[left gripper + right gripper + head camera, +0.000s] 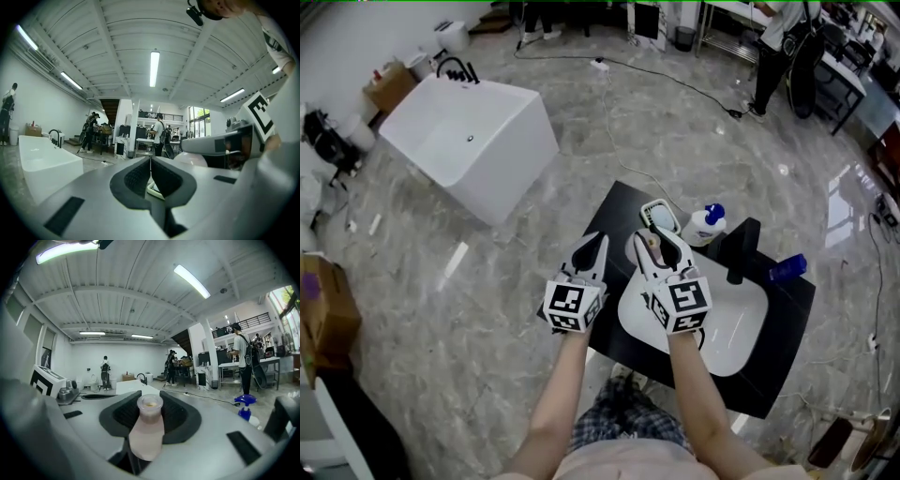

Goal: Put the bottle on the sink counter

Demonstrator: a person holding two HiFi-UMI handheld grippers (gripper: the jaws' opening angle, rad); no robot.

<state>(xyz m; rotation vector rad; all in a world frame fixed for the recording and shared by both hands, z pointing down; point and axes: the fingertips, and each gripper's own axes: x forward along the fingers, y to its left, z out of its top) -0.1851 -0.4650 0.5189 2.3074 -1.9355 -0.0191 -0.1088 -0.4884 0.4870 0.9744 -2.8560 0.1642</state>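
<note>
My right tongs (660,244) grip the small pink bottle (146,427) by its body, just over the white sink (736,328) in the black counter (773,375), so it can go down there. My left tongs (592,248) are closed and empty, held beside them.

Ahead of right gripper (659,244) fingers: white tray (660,216) lies just beyond the tips.
Right of them: spray bottle (705,225) and black faucet (741,251) block the way.
Under them: sink basin (736,328), open.
Ahead of left gripper (592,246) fingers: bare counter (623,208), passable.
</note>
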